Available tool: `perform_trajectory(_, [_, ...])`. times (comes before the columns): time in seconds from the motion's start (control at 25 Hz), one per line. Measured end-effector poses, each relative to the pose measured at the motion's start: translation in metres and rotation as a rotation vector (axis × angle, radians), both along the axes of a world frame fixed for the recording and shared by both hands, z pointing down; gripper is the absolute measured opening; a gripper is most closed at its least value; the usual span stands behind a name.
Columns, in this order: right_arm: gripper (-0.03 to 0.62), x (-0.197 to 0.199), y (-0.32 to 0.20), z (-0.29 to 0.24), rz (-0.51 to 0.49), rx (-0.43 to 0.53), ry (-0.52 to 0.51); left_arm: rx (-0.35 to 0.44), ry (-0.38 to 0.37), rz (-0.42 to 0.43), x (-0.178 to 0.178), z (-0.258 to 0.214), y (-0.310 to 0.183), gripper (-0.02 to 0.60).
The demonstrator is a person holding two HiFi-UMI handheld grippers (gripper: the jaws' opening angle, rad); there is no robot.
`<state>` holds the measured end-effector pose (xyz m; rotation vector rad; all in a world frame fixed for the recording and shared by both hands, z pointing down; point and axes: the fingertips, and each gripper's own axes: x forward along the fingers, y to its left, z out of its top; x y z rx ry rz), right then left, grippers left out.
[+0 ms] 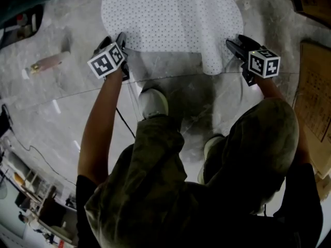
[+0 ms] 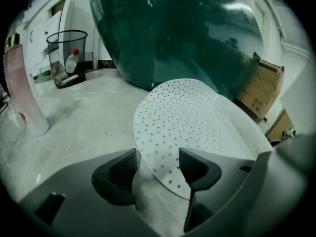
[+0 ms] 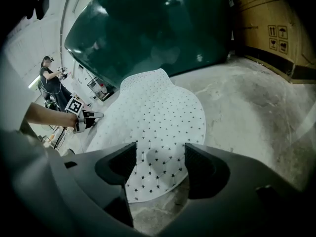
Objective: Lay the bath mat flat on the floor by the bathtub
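The right gripper (image 3: 160, 159) has its jaws apart astride the near end of the white dotted bath mat (image 3: 158, 107) — neither pad presses it. The mat reaches toward the dark green bathtub (image 3: 148, 28) at twelve o'clock; the left gripper (image 3: 91, 116) is at nine.

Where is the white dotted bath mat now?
Head view, top centre: the white dotted bath mat lies on grey floor between the left gripper and right gripper, beside the green bathtub.
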<state>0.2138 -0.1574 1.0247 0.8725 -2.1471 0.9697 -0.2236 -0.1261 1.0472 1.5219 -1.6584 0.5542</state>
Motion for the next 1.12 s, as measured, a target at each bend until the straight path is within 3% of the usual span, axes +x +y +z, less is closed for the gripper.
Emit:
perform_trajectory(0.12, [0.302,-0.004,0.002,0.0,-0.008,-0.011,-0.008,0.002,0.028,-0.003,0.007,-0.002,-0.003,0.269])
perform_trajectory(0.2, [0.302,-0.003,0.003,0.0,-0.012,-0.016,-0.01,0.006,0.043,-0.033,0.004,-0.002,-0.003,0.229])
perform_trajectory(0.36, [0.302,0.0,0.003,0.001,0.006,-0.03,-0.018,0.017,0.132,-0.096,0.0,-0.003,-0.005,0.196])
perform_trajectory(0.48, [0.302,0.0,0.002,0.001,0.02,-0.04,-0.028,0.057,0.23,-0.052,0.019,-0.008,-0.014,0.116])
perform_trajectory(0.64, [0.302,-0.002,0.002,-0.001,0.009,-0.043,-0.029,0.094,0.232,-0.052,0.033,-0.016,-0.02,0.05])
perform_trajectory(0.88, [0.302,0.001,0.001,0.001,0.032,-0.053,-0.047,0.092,0.259,-0.057,0.033,-0.025,-0.002,0.046])
perform_trajectory(1.12, [0.302,0.001,0.0,0.001,0.025,-0.029,-0.032,0.055,0.333,-0.11,0.049,-0.02,0.05,0.047])
